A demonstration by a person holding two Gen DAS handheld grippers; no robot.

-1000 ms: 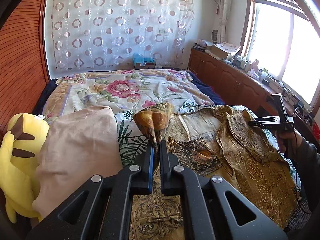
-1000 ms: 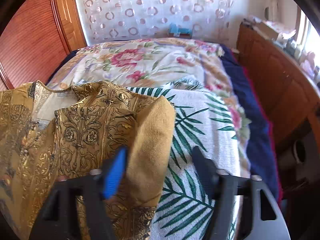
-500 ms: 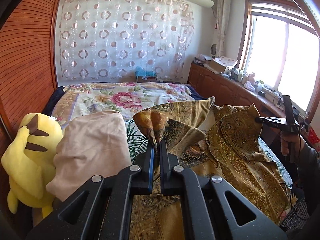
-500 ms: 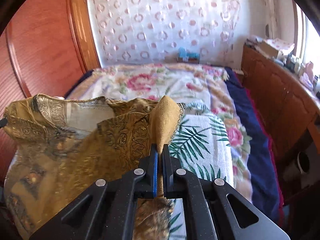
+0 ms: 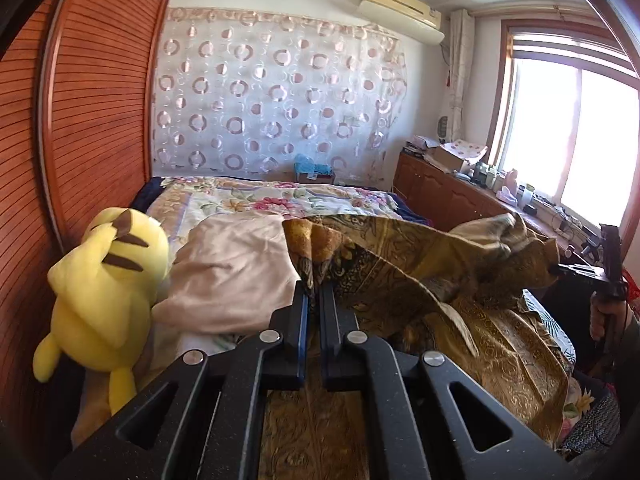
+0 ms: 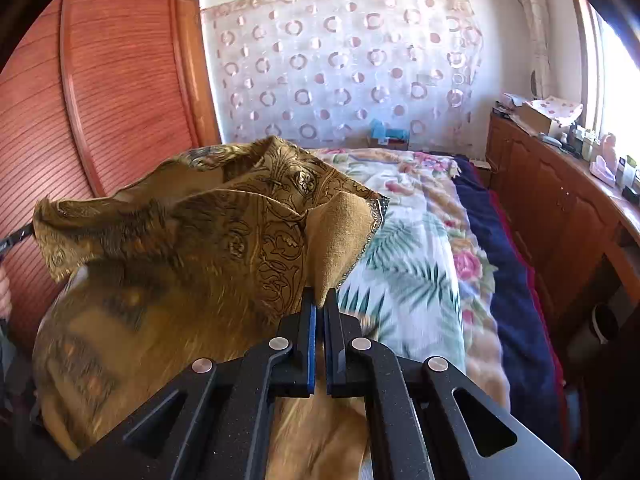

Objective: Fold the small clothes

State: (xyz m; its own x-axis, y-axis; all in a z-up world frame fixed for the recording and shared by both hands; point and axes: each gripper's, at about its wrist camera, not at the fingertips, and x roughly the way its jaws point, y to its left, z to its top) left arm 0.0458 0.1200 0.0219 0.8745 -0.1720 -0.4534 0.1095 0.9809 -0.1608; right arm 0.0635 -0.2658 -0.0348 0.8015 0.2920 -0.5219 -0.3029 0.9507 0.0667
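Garment (image 5: 404,280), a gold-brown patterned top, hung in the air between the two tools, above the bed (image 6: 420,248). Left gripper (image 5: 314,294) was closed to a narrow slit, pinching one corner of the fabric just ahead of its tips. Right gripper (image 6: 320,304) was likewise closed on the opposite corner, a plain mustard flap standing up from its jaws. Cloth sagged between and below both tools. To the left of the left gripper lay a beige cloth (image 5: 232,272) and a yellow plush toy (image 5: 108,284). Risk, as judged: each hold took only a thin edge, so a sharp pull apart could slip a corner free; the slack middle could bunch and spoil the fold line.
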